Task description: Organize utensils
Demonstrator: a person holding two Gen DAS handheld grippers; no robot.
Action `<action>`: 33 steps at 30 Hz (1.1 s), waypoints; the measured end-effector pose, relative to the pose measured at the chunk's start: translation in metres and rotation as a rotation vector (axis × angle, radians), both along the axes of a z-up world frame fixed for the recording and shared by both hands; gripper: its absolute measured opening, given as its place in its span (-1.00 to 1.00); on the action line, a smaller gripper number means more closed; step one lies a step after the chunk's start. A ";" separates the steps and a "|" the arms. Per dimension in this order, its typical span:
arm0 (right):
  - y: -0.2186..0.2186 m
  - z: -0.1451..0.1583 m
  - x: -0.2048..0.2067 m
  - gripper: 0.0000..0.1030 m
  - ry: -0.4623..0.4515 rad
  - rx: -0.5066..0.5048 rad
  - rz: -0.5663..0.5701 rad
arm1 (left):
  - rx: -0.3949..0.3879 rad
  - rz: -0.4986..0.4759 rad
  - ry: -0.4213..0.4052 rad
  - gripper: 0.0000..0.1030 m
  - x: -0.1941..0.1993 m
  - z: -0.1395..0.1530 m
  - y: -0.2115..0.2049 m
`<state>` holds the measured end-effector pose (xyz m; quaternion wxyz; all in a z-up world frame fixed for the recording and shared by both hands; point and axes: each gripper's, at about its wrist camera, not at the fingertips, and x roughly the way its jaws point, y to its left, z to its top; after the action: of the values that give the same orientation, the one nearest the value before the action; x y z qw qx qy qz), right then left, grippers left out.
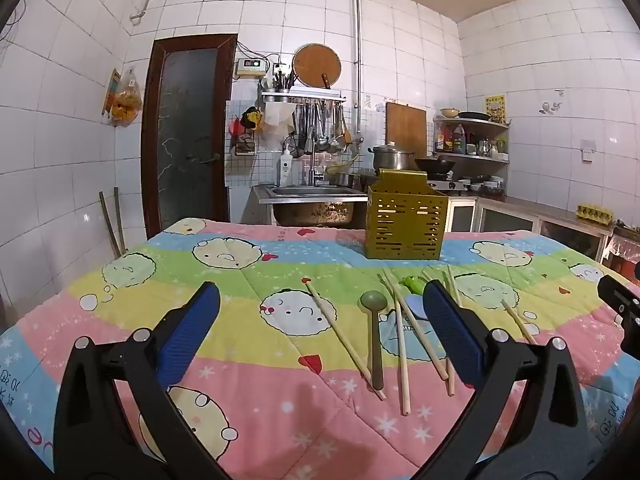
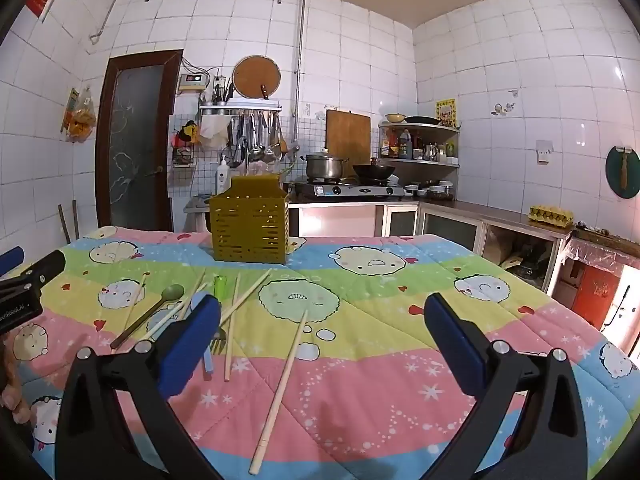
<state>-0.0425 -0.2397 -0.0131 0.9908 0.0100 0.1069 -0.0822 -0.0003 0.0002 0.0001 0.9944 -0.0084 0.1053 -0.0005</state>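
Since both my left claw (image 1: 320,312) and right claw (image 2: 322,320) hang wide open and empty, I'd pinch those light, stiff, kinda slippery chopsticks (image 1: 344,338) mid-shaft.

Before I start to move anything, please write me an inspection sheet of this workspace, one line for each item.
Surface: table under a cartoon quilt, soft and slightly wrinkled.
Job's things: yellow slotted holder upright at the far side; loose chopsticks, green spoon, fork and a blue utensil lying flat in front of it, some crossing.
Clutter: small green item among the utensils; what it is, I cannot tell.
Grippers: left tool and right tool open, holding nothing, above the quilt.
Cables: wires on the wall near the door.
Surroundings: sink, stove, pot, wok, corner shelves.
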 end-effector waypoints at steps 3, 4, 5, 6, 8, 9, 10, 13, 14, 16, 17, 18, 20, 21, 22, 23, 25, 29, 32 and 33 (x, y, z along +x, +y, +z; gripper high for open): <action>-0.002 0.000 -0.002 0.93 -0.007 0.035 0.003 | -0.002 0.000 0.000 0.90 -0.002 0.004 -0.001; -0.002 0.000 -0.002 0.93 -0.008 0.032 0.004 | 0.000 -0.001 -0.002 0.90 -0.002 0.004 -0.003; -0.002 0.000 -0.003 0.93 -0.008 0.029 0.005 | 0.000 0.000 -0.002 0.90 -0.003 0.004 -0.003; -0.003 0.000 -0.003 0.93 -0.008 0.026 0.006 | -0.001 0.000 -0.002 0.90 -0.004 0.005 -0.003; -0.003 0.001 -0.003 0.93 -0.009 0.020 0.008 | -0.002 0.000 -0.001 0.90 -0.006 0.006 -0.004; -0.003 0.001 -0.003 0.93 -0.009 0.016 0.010 | -0.001 0.000 0.000 0.90 -0.006 0.007 -0.004; -0.005 0.006 -0.010 0.93 -0.016 0.019 -0.003 | -0.001 0.000 0.001 0.90 -0.007 0.007 -0.005; -0.007 0.007 -0.011 0.93 -0.015 0.016 -0.002 | 0.000 -0.002 0.001 0.90 -0.002 0.003 -0.002; -0.008 0.008 -0.010 0.93 -0.014 0.016 -0.001 | 0.000 -0.002 0.001 0.90 -0.003 0.003 -0.003; -0.003 0.003 -0.009 0.93 -0.015 0.012 -0.002 | -0.001 -0.002 0.002 0.90 -0.003 0.003 -0.003; -0.003 0.003 -0.009 0.93 -0.015 0.012 -0.002 | -0.001 -0.002 0.002 0.90 -0.003 0.004 -0.003; -0.002 0.003 -0.009 0.93 -0.014 0.010 -0.002 | -0.001 -0.003 0.002 0.90 -0.002 0.003 -0.002; -0.002 0.003 -0.009 0.93 -0.014 0.016 -0.001 | -0.002 -0.003 0.003 0.90 -0.003 0.003 -0.002; -0.002 0.002 -0.008 0.93 -0.013 0.018 -0.001 | -0.003 -0.003 0.002 0.90 -0.004 0.004 -0.002; -0.003 0.002 -0.007 0.93 -0.012 0.021 -0.001 | 0.000 -0.003 0.001 0.90 -0.003 0.003 -0.002; -0.003 0.002 -0.007 0.93 -0.012 0.025 -0.001 | 0.000 -0.003 0.001 0.90 -0.004 0.003 -0.003; -0.004 0.001 -0.007 0.93 -0.012 0.029 -0.001 | 0.001 -0.003 0.001 0.90 -0.005 0.003 -0.003; -0.004 0.001 -0.007 0.93 -0.013 0.033 -0.002 | -0.002 -0.003 0.002 0.90 -0.003 0.003 -0.002; -0.004 0.000 -0.007 0.93 -0.010 0.030 -0.003 | -0.001 -0.006 0.004 0.90 -0.002 0.002 -0.002; -0.003 0.000 -0.006 0.93 -0.008 0.029 -0.003 | 0.000 -0.006 0.005 0.90 -0.002 0.001 -0.003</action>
<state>-0.0489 -0.2432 -0.0128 0.9909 0.0251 0.1040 -0.0819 -0.0020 -0.0026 0.0011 0.9941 -0.0083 0.1078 -0.0036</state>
